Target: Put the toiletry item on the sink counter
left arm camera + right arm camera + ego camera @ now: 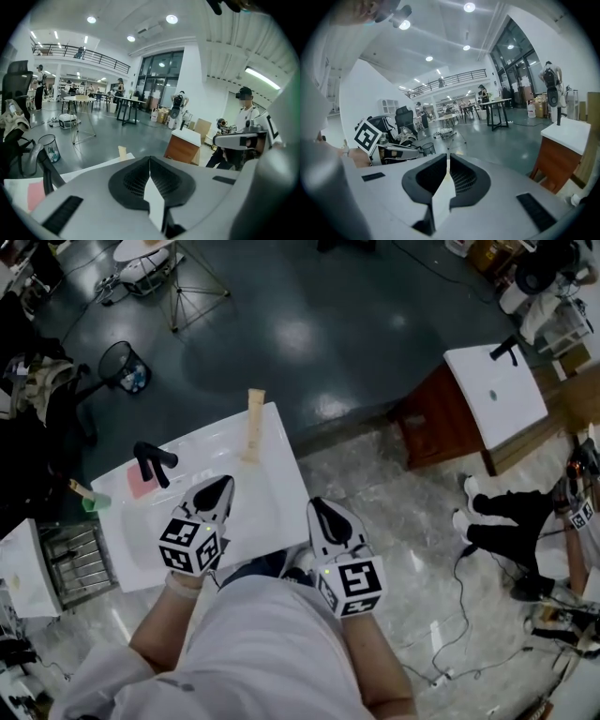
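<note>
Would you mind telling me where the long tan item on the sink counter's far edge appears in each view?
Head view: the tan item lies across the sink counter's far edge, upper middle-left.
Left gripper view: small, left of centre, at the counter's far edge.
Right gripper view: not in it.
Shared landmark: the white-topped wooden cabinet.

No words, brands or numbers can be read anywhere. The only printed signs are black-and-white square markers (pixel 192 545), coded patterns without letters. They sit on the left gripper (pixel 223 486) and on the right gripper (pixel 320 507). A smaller marker (pixel 581 514) of the same kind shows on a device by another person at the right edge.
</note>
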{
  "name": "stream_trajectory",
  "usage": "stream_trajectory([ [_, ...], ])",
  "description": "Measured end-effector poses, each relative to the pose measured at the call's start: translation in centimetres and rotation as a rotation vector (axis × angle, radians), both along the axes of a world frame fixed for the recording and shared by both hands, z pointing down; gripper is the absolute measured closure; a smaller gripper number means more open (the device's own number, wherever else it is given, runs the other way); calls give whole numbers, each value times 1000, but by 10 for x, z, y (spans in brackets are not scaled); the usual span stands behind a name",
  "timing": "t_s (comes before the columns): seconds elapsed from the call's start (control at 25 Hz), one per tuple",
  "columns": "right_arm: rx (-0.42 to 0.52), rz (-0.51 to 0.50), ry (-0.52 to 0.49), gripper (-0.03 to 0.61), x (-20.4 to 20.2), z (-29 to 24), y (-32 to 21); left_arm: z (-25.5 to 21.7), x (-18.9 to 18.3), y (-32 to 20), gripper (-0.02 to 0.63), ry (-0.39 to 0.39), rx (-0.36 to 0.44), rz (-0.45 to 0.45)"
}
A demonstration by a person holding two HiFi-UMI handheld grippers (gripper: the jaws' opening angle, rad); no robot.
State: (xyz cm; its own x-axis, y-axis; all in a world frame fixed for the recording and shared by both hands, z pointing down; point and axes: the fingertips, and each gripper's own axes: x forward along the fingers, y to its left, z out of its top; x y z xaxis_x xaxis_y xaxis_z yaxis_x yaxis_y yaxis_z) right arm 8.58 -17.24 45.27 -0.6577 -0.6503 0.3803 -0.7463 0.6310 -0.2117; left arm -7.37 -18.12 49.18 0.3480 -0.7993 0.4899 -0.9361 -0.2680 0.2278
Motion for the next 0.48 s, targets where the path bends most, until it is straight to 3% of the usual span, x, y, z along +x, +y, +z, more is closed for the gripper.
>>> stream_trajectory([
  [0.48,46,-103,-61,546,-30,-23,9,-59,-13,48,595,36,92,-89],
])
